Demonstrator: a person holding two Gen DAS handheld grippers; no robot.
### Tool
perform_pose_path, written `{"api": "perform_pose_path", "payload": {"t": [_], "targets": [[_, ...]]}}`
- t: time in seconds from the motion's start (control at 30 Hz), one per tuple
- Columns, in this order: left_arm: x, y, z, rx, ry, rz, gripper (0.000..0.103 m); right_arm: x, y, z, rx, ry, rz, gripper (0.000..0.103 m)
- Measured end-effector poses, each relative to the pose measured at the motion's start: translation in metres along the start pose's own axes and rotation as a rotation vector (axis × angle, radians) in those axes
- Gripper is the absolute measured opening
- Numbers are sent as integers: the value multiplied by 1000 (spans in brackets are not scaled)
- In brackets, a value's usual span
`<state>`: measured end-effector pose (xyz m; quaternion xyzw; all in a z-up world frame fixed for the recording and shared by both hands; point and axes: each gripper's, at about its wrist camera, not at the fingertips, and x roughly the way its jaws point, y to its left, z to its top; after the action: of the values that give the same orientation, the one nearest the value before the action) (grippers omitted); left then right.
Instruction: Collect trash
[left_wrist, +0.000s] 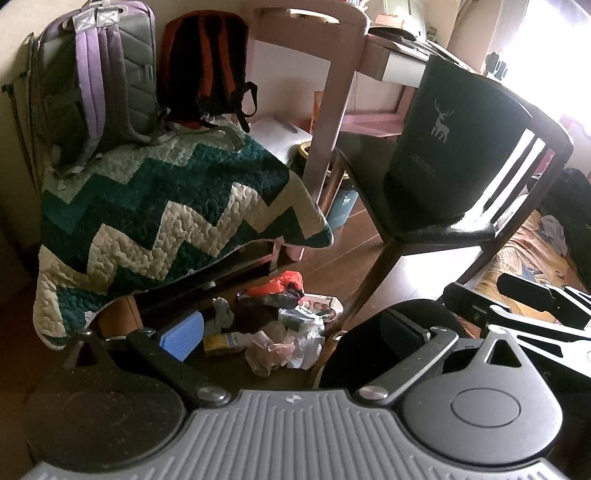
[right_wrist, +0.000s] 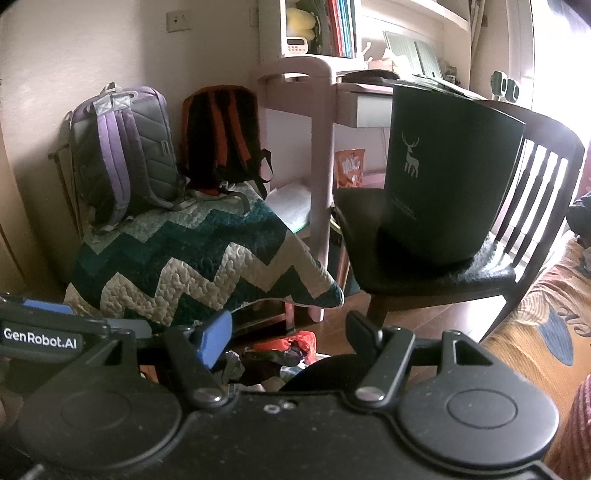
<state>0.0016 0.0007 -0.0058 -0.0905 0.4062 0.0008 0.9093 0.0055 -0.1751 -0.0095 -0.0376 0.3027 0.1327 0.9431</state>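
Crumpled plastic wrappers (left_wrist: 284, 343) low centre: light, soft, slippery; best pinched at a bunched fold. Left tongs (left_wrist: 295, 332) and right tongs (right_wrist: 291, 341) apart, empty.

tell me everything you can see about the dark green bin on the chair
The bin is dark green, matte, plastic-looking, and tapers toward its base. A pale deer emblem sits on its side with small, unreadable print below. It stands upright on the dark wooden chair, toward the slatted backrest; whether it touches the slats is unclear. Its inside is not visible. Neither gripper touches it, and the trash pile lies on the floor below.
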Motion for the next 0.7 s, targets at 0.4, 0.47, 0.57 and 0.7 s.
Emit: {"api": "perform_pose_path", "payload": {"t": [0.4,0.47,0.57,0.7], "targets": [[8,3,2,-5,10,-4,103,14,0,1,-11,27,4,68],[14,6,4,-7,18,-8,103,18,0,1,-16,33,4,68],[24,10,8,-7,32,-3,103,26,0,2,-23,47,6,68],[40,14,15,-8,52,3,103,40,-1,3,-28,65,9,68]]}}
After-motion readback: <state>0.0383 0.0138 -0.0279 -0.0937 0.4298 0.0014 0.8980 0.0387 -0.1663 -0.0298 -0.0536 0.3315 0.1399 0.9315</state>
